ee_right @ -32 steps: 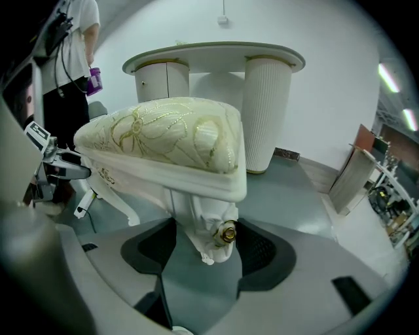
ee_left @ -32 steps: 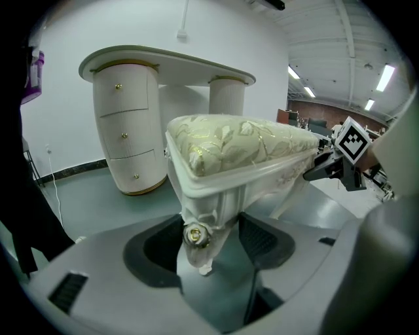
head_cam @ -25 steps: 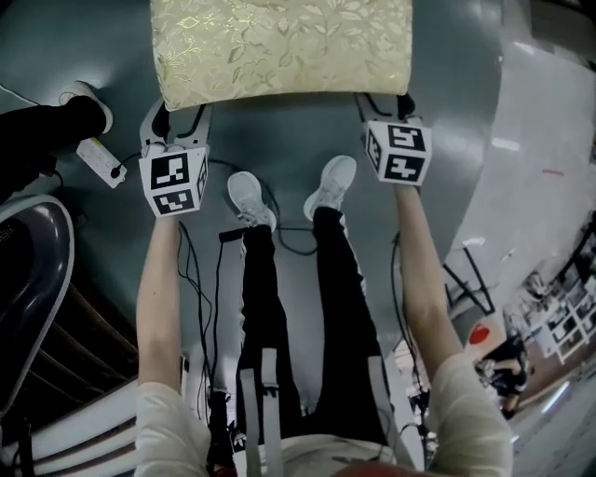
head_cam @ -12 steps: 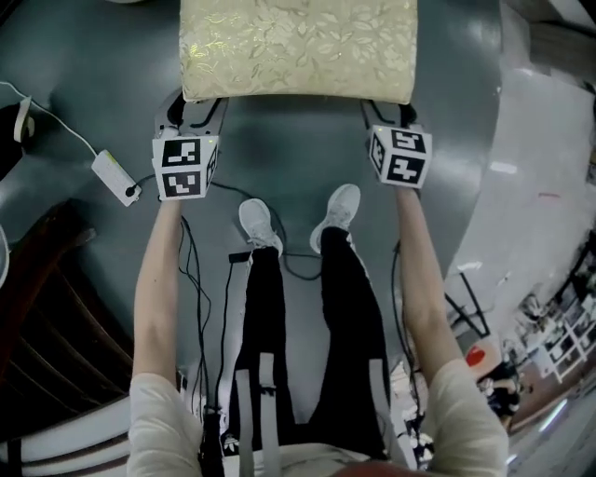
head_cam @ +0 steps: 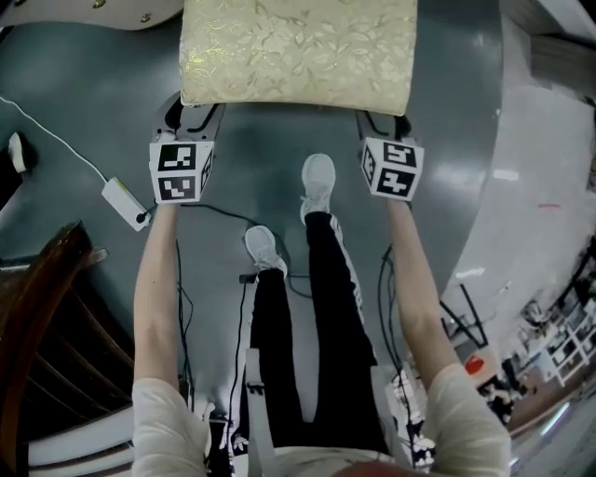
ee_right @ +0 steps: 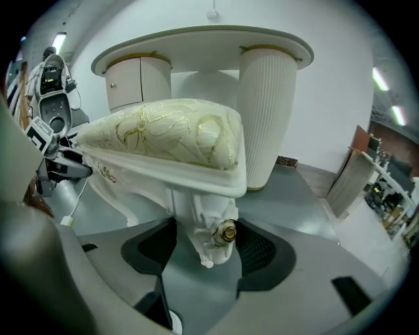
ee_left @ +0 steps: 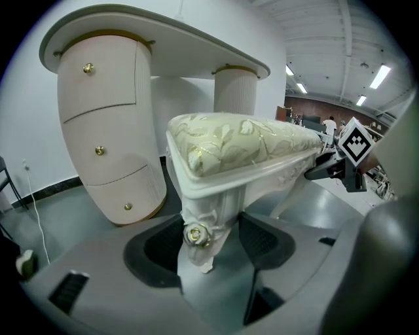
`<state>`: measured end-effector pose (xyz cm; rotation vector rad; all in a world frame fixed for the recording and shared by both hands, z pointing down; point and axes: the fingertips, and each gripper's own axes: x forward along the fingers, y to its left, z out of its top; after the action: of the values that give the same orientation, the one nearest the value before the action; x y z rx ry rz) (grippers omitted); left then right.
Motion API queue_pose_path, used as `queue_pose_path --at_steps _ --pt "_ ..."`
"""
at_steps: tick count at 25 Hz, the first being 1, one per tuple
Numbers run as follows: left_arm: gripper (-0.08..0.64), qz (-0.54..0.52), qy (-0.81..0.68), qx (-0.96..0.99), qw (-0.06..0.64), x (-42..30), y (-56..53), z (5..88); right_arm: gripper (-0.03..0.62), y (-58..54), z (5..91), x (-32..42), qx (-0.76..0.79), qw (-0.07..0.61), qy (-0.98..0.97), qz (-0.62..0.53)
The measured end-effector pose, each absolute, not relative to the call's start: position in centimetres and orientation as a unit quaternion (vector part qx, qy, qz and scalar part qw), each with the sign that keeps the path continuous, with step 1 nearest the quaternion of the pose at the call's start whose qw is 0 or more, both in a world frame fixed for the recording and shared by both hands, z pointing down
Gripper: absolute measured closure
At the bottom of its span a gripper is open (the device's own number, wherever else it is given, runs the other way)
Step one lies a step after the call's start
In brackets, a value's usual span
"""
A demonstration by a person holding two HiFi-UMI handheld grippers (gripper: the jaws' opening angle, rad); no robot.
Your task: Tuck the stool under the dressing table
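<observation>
The stool has a cream-and-gold cushion (head_cam: 298,51) on a white carved frame and stands at the top of the head view. My left gripper (head_cam: 193,114) holds its near left leg (ee_left: 201,229), and my right gripper (head_cam: 382,119) holds its near right leg (ee_right: 213,230). In each gripper view the black pads press on both sides of a leg just below a gold rosette. The white dressing table (ee_left: 111,124) stands just beyond the stool, with a drawer pedestal and a ribbed column (ee_right: 265,111). Its curved edge (head_cam: 112,11) shows at the top left of the head view.
A white power strip (head_cam: 126,203) with its cord lies on the grey floor at left. A dark wooden chair (head_cam: 42,317) stands at lower left. The person's feet (head_cam: 318,177) and black cables are between my arms. A pale floor band (head_cam: 549,140) runs along the right.
Both grippers and the stool have moved forward, and the dressing table's edge has come into view at the top. The person's right foot has stepped ahead.
</observation>
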<state>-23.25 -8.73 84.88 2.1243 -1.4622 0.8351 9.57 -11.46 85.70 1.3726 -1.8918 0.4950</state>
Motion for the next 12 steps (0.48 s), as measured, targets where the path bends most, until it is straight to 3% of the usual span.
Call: queue_pose_path --at_steps 12 --pt "0.291 0.294 -0.554 0.746 0.224 -22.7 -7.5 84.8 0.313 -12.6 85.3 9.8 0.511 0.367 -0.760 0.161"
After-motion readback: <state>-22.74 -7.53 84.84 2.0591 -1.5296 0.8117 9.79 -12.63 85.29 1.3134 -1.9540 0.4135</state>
